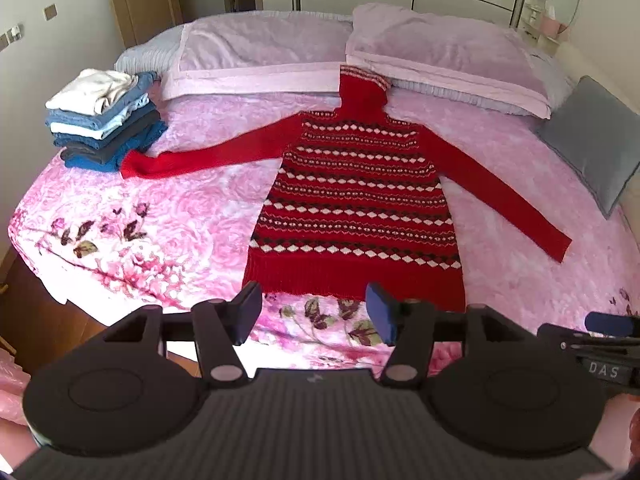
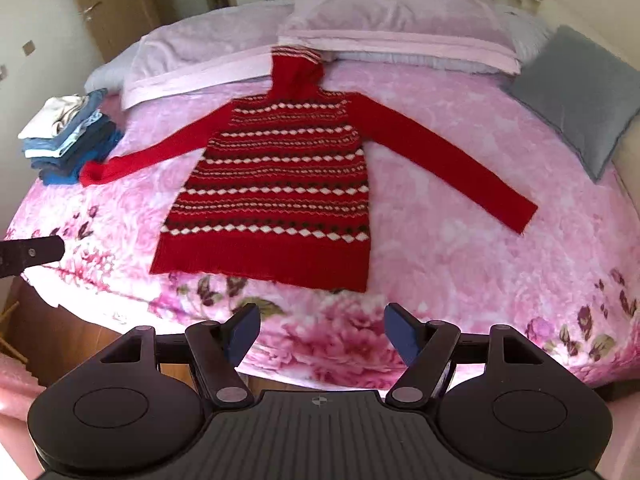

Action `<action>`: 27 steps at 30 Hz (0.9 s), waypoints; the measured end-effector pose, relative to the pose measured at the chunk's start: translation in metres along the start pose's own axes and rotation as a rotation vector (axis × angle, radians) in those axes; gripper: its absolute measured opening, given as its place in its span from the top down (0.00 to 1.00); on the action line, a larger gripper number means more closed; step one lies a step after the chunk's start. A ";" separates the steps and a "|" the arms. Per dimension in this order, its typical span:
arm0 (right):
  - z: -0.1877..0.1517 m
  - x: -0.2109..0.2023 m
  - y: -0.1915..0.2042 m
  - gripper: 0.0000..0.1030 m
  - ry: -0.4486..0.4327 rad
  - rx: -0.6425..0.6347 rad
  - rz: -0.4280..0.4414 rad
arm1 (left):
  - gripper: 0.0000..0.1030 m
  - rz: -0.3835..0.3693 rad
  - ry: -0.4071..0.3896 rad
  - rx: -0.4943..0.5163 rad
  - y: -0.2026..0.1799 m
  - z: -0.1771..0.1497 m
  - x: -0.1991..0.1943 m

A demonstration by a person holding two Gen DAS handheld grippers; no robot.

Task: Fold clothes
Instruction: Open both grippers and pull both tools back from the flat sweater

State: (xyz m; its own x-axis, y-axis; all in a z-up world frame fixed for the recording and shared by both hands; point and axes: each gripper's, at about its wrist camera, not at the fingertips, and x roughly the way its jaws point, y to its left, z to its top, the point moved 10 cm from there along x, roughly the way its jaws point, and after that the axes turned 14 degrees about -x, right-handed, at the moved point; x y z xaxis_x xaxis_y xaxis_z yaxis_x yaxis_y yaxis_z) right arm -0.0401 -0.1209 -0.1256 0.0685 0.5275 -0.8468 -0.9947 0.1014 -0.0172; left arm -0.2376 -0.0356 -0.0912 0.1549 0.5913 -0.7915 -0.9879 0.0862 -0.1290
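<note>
Red sweater point(image 1: 356, 200) flat on bed point(image 1: 180, 216), sleeves spread for folding.
Left claw point(image 1: 314, 314) and right claw point(image 2: 322, 334) open, empty, bottom of frame.

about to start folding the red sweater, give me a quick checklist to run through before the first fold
1. Red patterned sweater lies flat, front up, on the pink floral bedspread: ok.
2. Both sleeves spread out to the sides: ok. The sleeve on the picture's left has its cuff touching or overlapping the stack of folded clothes: not ok.
3. Hem straight, without bunching: ok.
4. Left tool open and empty, above the hem: ok.
5. Right tool open and empty, short of the hem: ok.
6. High collar flat: cannot tell; it reaches the pillow edge.
</note>
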 end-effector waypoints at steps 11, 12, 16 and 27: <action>-0.001 -0.014 0.003 0.30 -0.009 -0.001 -0.015 | 0.40 -0.015 -0.032 0.006 0.000 0.004 -0.019; -0.002 -0.014 0.003 0.30 -0.004 0.001 -0.014 | 0.40 -0.014 -0.030 0.008 0.000 0.004 -0.019; -0.007 -0.016 0.003 0.30 0.011 0.009 -0.012 | 0.40 -0.009 -0.028 0.016 -0.001 -0.001 -0.021; -0.022 -0.016 0.003 0.30 0.059 0.029 -0.005 | 0.39 0.009 -0.010 0.020 0.001 -0.012 -0.022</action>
State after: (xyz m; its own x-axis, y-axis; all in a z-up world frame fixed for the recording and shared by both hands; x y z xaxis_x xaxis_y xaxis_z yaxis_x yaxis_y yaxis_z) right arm -0.0457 -0.1481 -0.1237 0.0683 0.4765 -0.8765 -0.9916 0.1288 -0.0072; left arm -0.2415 -0.0585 -0.0810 0.1458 0.6001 -0.7865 -0.9893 0.0966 -0.1097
